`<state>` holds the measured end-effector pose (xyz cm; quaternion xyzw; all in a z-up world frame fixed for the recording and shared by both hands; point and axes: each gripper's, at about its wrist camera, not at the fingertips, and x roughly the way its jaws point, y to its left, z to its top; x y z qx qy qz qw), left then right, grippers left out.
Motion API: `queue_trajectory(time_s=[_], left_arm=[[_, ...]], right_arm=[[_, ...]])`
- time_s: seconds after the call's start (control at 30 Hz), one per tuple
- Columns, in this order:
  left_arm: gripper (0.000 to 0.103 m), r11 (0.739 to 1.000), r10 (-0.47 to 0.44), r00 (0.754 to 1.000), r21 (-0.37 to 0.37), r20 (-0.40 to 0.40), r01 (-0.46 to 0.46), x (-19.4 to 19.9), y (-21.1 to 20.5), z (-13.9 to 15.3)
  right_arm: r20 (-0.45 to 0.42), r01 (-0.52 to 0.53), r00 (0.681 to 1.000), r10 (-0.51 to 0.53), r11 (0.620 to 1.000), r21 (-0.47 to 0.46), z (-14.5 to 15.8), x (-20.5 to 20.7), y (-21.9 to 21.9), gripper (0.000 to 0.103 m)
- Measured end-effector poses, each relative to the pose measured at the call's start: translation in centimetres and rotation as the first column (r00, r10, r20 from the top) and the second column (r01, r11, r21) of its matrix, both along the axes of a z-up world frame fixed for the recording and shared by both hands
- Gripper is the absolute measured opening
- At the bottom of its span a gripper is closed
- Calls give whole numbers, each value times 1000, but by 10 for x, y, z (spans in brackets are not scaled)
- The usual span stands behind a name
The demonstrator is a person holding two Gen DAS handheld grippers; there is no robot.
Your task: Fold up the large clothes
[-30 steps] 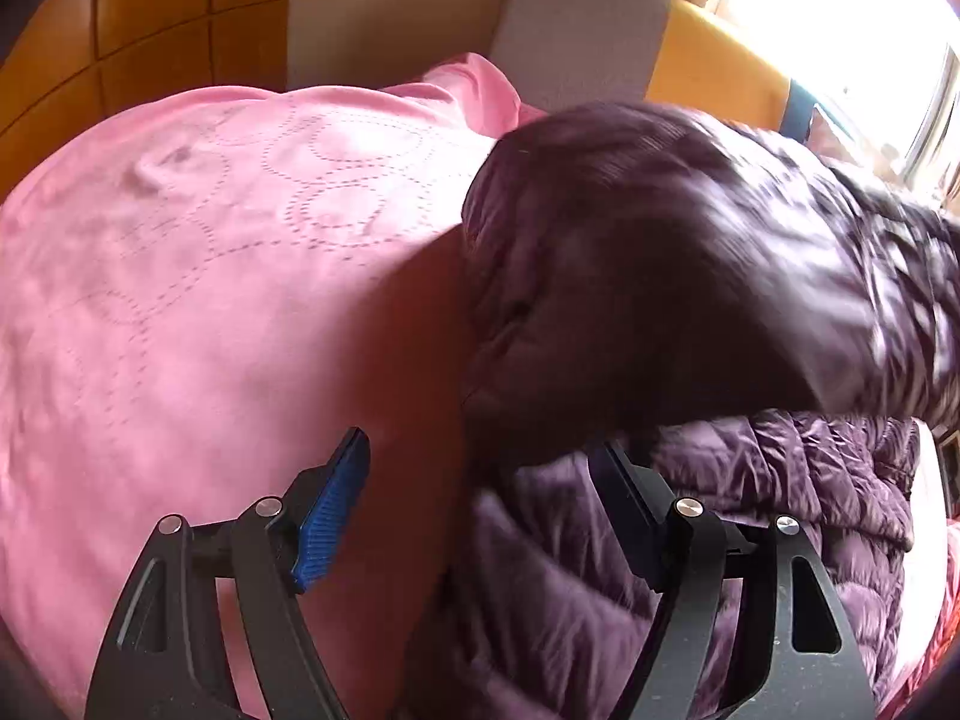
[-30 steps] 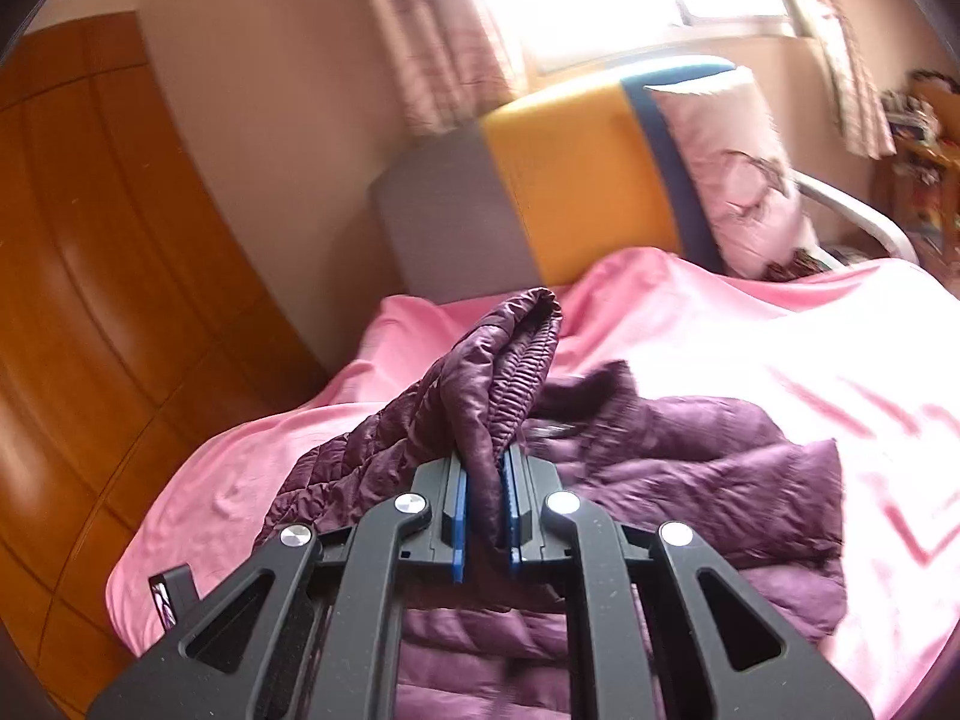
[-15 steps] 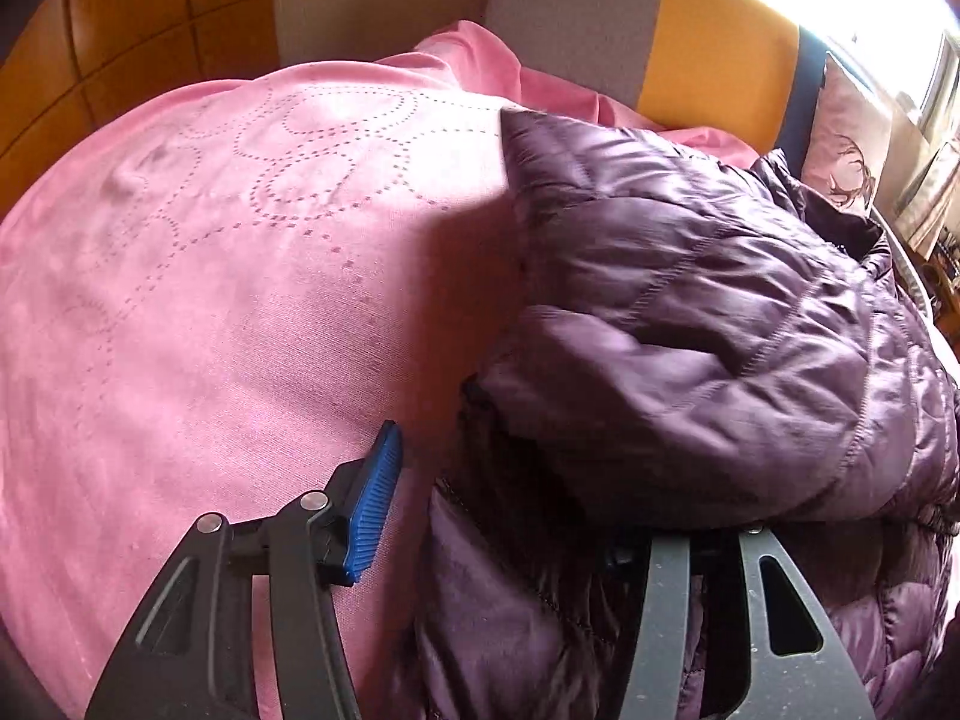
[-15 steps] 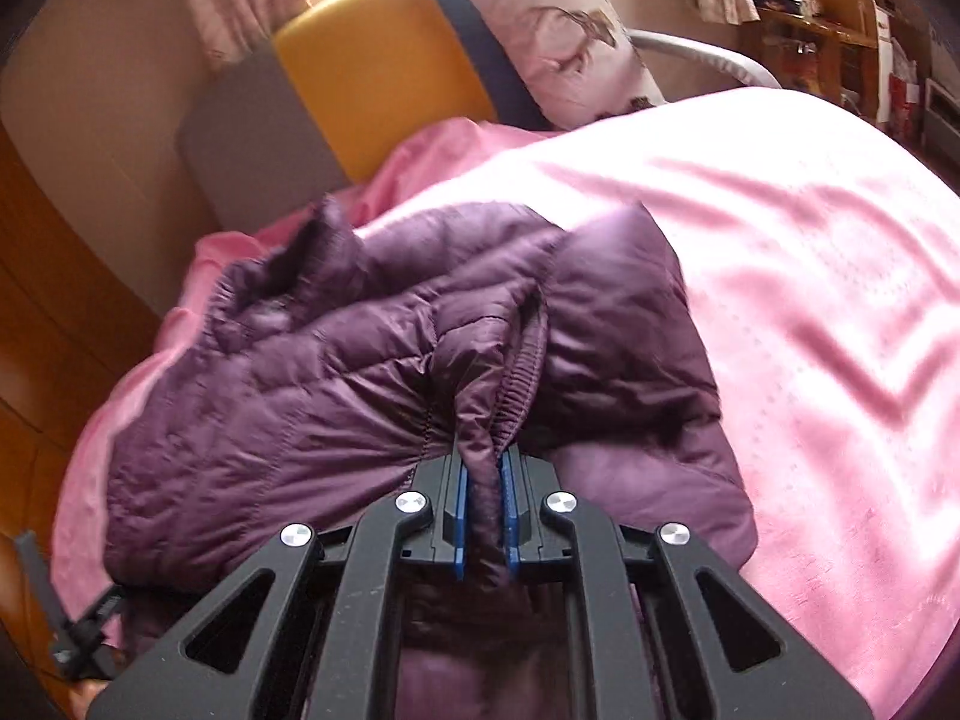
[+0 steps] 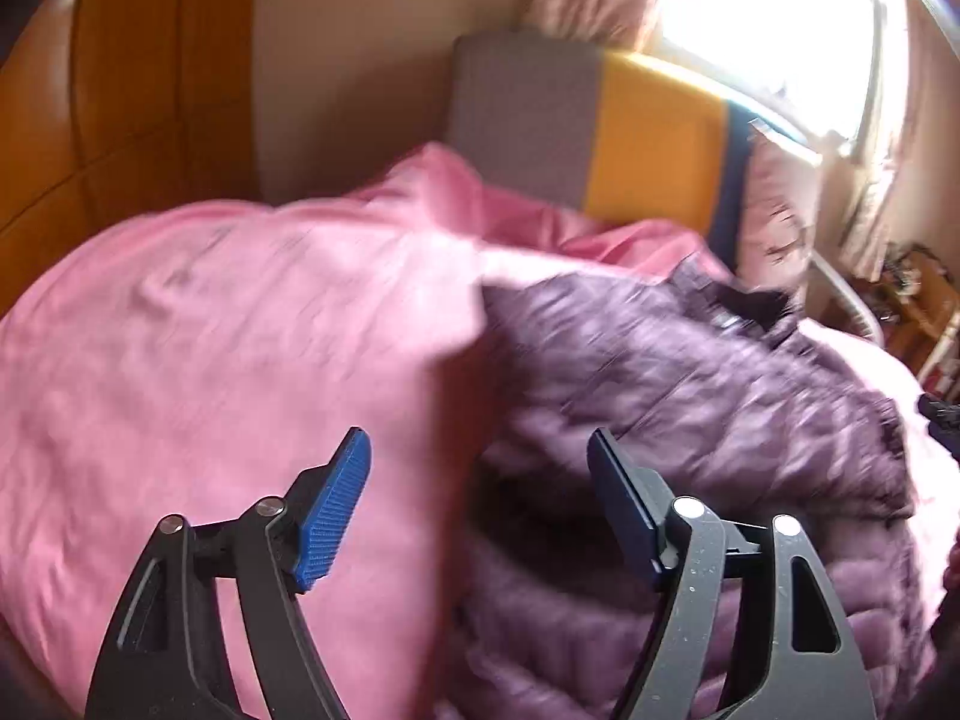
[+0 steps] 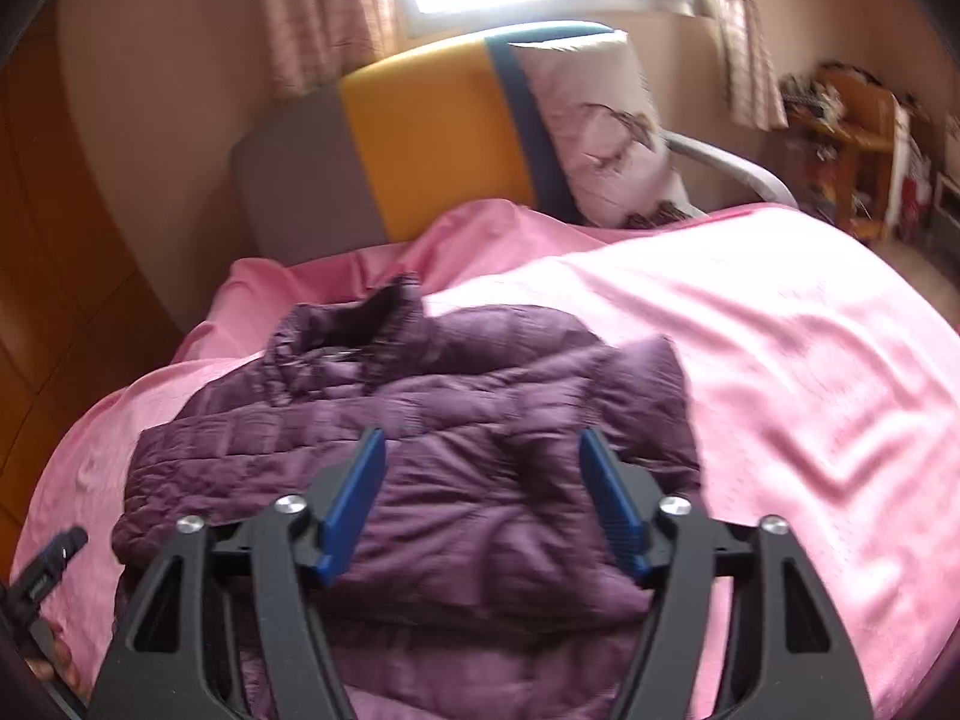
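Note:
A purple quilted puffer jacket [image 6: 432, 438] lies folded in a bundle on the pink bedspread [image 6: 780, 360], collar toward the headboard. My right gripper [image 6: 480, 480] is open and empty, just above the jacket's near part. My left gripper [image 5: 480, 480] is open and empty, over the jacket's left edge [image 5: 690, 396] where it meets the pink bedspread [image 5: 210, 360]. The left gripper's tip also shows at the lower left of the right wrist view [image 6: 42, 570].
A grey, yellow and blue headboard [image 6: 432, 132] and a pale pillow [image 6: 600, 132] stand at the far end of the bed. A wooden wardrobe [image 5: 90, 90] is on the left. A cluttered wooden shelf [image 6: 852, 138] stands at the right.
My right gripper has opened and let go of the jacket fold, which now lies flat on the bundle. Both grippers have drawn back and up from the jacket.

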<state>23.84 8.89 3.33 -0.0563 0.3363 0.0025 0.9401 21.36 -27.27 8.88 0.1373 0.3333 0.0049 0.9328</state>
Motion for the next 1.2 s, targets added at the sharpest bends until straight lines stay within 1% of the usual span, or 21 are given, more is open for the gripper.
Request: queue_trajectory(time_s=[0.03, 0.1, 0.13, 0.17, 0.2, 0.27, 0.33, 0.4, 0.47, 0.63, 0.77, 0.87, 0.9, 0.97, 1.03, 1.13, 1.2], left_arm=[[79, 1000, -25, 1000, -8, 8, 25, 4, -6, 3], [79, 997, -80, 997, -23, 20, 80, 16, -23, 6], [79, 994, -106, 994, -21, 12, 106, 24, -35, 4], [79, 993, -119, 993, -22, 0, 119, 28, -41, 1], [79, 990, -139, 990, -28, -32, 138, 38, -50, -7], [79, 987, -160, 984, -38, -84, 157, 50, -59, -22], [79, 987, -161, 976, -35, -148, 157, 61, -62, -44], [80, 986, -165, 968, -67, -189, 155, 66, -59, -63], [80, 984, -165, 966, -95, -201, 148, 67, -55, -72], [80, 987, -154, 966, -83, -208, 139, 69, -58, -84], [80, 989, -143, 968, -70, -205, 131, 66, -61, -84], [80, 990, -133, 972, -63, -196, 123, 60, -61, -68], [80, 992, -124, 976, -55, -181, 116, 57, -61, -62], [80, 993, -120, 986, -35, -113, 116, 51, -61, -43], [80, 990, -138, 986, -8, -89, 138, 55, -68, -30], [80, 987, -159, 981, -10, -113, 159, 80, -76, -25], [80, 987, -159, 975, -13, -153, 159, 101, -82, -33]], right_arm=[[-1, -14, 1000, 14, 1000, -18, -2, 6, 11, 83], [-26, -31, 999, 30, 998, -50, -10, 19, 30, 87], [-44, -36, 998, 34, 998, -59, -16, 26, 35, 91], [-65, -37, 997, 32, 996, -80, -22, 32, 39, 93], [-91, -28, 996, 18, 993, -112, -32, 38, 40, 93], [-139, -19, 990, 1, 991, -132, -49, 47, 37, 94], [-163, -18, 987, 0, 994, -112, -63, 49, 29, 94], [-176, -30, 984, 11, 994, -109, -72, 51, 26, 95], [-196, -45, 980, 21, 992, -121, -83, 55, 27, 95], [-224, -58, 974, 22, 987, -152, -101, 66, 32, 97], [-224, -57, 974, 23, 987, -150, -103, 67, 31, 97], [-215, -55, 976, 21, 987, -154, -103, 65, 32, 97], [-213, -55, 977, 21, 987, -152, -103, 65, 32, 98], [-211, -55, 977, 22, 987, -151, -102, 64, 33, 98], [-210, -55, 977, 23, 987, -149, -102, 63, 33, 98], [-210, -55, 977, 22, 987, -150, -102, 63, 33, 98], [-210, -55, 977, 23, 987, -150, -102, 63, 33, 98]])
